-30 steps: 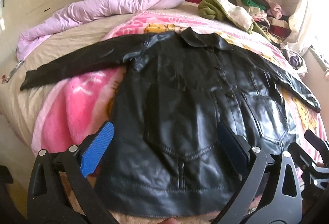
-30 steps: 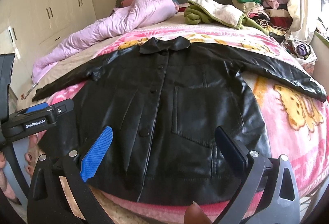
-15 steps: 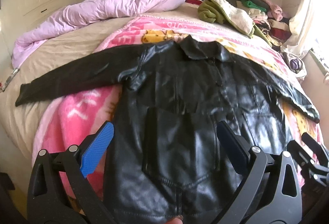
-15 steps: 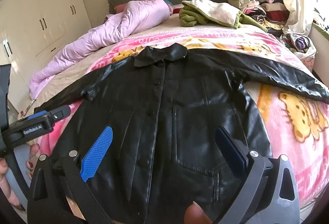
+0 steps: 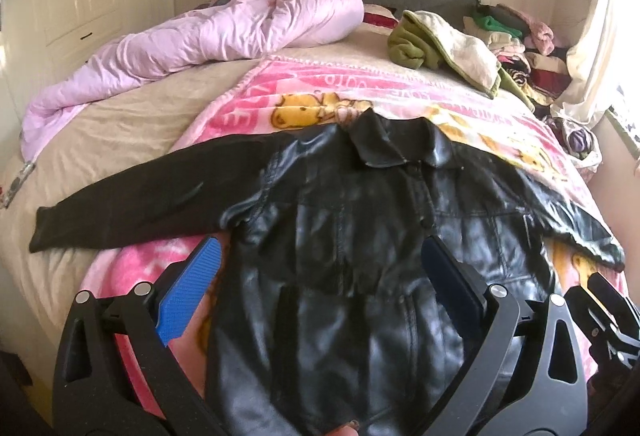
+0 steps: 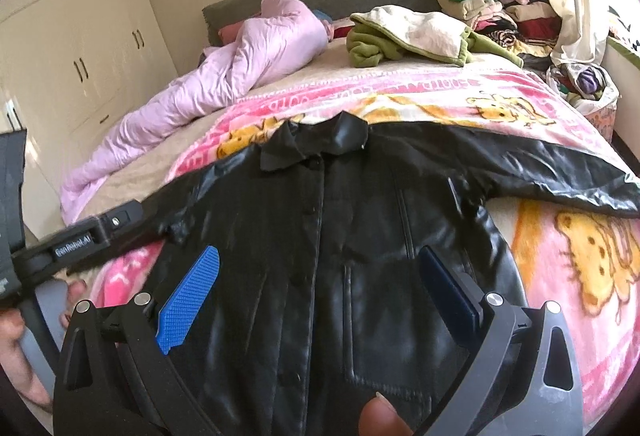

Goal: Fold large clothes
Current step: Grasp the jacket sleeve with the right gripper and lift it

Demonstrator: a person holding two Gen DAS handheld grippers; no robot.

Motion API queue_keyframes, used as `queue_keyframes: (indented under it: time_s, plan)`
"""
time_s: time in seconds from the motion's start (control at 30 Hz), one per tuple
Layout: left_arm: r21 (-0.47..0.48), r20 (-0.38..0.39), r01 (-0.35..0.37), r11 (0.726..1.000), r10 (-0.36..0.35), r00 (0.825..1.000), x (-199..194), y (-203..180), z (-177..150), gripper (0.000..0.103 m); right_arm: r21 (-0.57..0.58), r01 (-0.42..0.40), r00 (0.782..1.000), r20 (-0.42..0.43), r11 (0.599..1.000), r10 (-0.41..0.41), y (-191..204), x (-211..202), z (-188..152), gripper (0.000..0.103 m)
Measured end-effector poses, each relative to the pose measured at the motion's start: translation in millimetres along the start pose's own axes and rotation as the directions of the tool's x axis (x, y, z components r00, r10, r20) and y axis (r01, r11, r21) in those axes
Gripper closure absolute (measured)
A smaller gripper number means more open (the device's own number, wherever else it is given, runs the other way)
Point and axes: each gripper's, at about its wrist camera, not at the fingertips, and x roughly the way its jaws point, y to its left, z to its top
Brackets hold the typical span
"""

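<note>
Black glossy leather jacket (image 5: 344, 268) spread front-up: likely heavy, stiff, slick. Left gripper (image 5: 316, 288), right gripper (image 6: 316, 288) gaping, empty. Pinch sleeve cuffs beside jacket body.

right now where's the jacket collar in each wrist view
Left wrist: the collar sits above centre, at the top of the black jacket.
Right wrist: the collar sits just left of centre, upper middle.
Shared landmark: the green and cream garment near the headboard.
</note>
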Motion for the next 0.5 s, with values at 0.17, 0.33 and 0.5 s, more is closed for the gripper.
queue_keyframes:
  time_s: [0.17,0.33,0.5]
  plan:
    - [0.013,-0.033,0.024,1.0,-0.023,0.999,21,-16,11,0.009,0.026,0.009,1.0,0.01,1.0,-0.009,-6,8,15,0.004]
    - [0.013,-0.04,0.018,1.0,-0.017,0.999,40,-27,28,0.009,0.059,0.028,0.999,0.013,0.998,-0.029,-17,24,37,0.004]
    - [0.019,-0.053,0.038,0.999,-0.037,0.998,60,-38,45,0.009,0.094,0.065,0.998,0.015,0.993,-0.066,-35,38,52,0.004]
